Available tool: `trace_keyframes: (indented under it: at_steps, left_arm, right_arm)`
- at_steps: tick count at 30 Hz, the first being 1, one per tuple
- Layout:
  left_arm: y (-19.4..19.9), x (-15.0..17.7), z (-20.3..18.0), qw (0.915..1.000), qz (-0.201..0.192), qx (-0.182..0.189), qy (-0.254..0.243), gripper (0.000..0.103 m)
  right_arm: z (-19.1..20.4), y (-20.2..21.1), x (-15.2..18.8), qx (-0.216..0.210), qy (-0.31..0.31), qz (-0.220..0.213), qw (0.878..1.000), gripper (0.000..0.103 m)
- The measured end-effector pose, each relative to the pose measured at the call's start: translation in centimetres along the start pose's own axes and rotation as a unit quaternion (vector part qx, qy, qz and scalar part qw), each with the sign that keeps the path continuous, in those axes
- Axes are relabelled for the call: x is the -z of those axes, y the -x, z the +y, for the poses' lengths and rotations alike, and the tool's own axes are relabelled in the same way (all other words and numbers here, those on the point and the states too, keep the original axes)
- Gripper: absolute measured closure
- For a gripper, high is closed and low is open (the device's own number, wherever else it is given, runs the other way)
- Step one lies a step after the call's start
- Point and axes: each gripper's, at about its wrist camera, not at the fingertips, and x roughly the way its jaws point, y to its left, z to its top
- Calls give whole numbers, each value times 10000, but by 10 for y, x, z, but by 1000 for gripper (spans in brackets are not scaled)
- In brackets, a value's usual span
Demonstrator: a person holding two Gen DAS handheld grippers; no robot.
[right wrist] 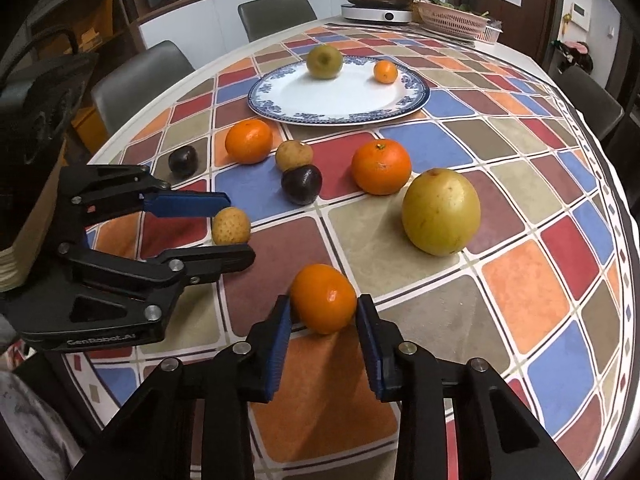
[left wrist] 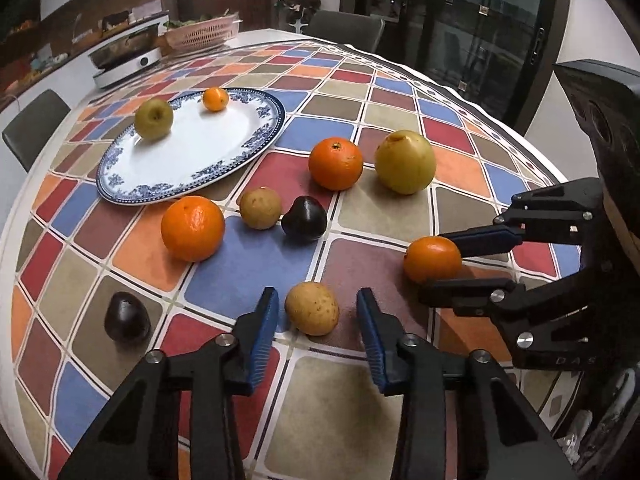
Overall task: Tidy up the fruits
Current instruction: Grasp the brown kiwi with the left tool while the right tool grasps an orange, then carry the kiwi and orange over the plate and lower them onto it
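Note:
A blue-rimmed white plate [left wrist: 224,148] [right wrist: 320,108] holds a green apple [left wrist: 153,118] [right wrist: 324,61] and a small tangerine [left wrist: 215,99] [right wrist: 385,71]. My left gripper [left wrist: 318,312] [right wrist: 236,224] is open, its fingers on either side of a small brown fruit [left wrist: 312,308] [right wrist: 231,225] on the table, not touching it. My right gripper [right wrist: 323,314] [left wrist: 440,264] is shut on a small orange [right wrist: 323,298] [left wrist: 432,259] resting on the table. Loose on the cloth lie two oranges [left wrist: 193,228] [left wrist: 336,163], a big yellow pomelo [left wrist: 405,161] [right wrist: 441,212], a brown fruit [left wrist: 261,207] and two dark plums [left wrist: 304,220] [left wrist: 127,318].
The round table has a colourful checked cloth [left wrist: 256,264] [right wrist: 520,184]. An induction cooker with a pan [left wrist: 128,60] [right wrist: 378,4] and a pink basket [left wrist: 200,32] [right wrist: 456,20] stand at the far side. Grey chairs [right wrist: 140,76] ring the table.

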Motion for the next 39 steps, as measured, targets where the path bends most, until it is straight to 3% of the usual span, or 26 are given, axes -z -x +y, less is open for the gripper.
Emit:
trace_keyframes:
  at_steps: [5, 11, 17, 39]
  left_arm:
    - [-2, 0, 4, 9999, 15, -13, 144, 76]
    - [1, 0, 7, 9989, -31, 137, 440, 76]
    - [29, -4, 7, 9970, -375, 186, 654, 76]
    - [125, -43, 18, 9847, -1335, -698, 879, 76]
  right_arm:
    - [0, -2, -1, -41, -21, 6, 10000, 69]
    - [-2, -2, -1, -67, -117, -50, 9999, 70]
    - [-1, 11, -5, -97, -202, -217, 9995, 70]
    - [18, 92, -62, -191, 68, -1531, 9880, 70]
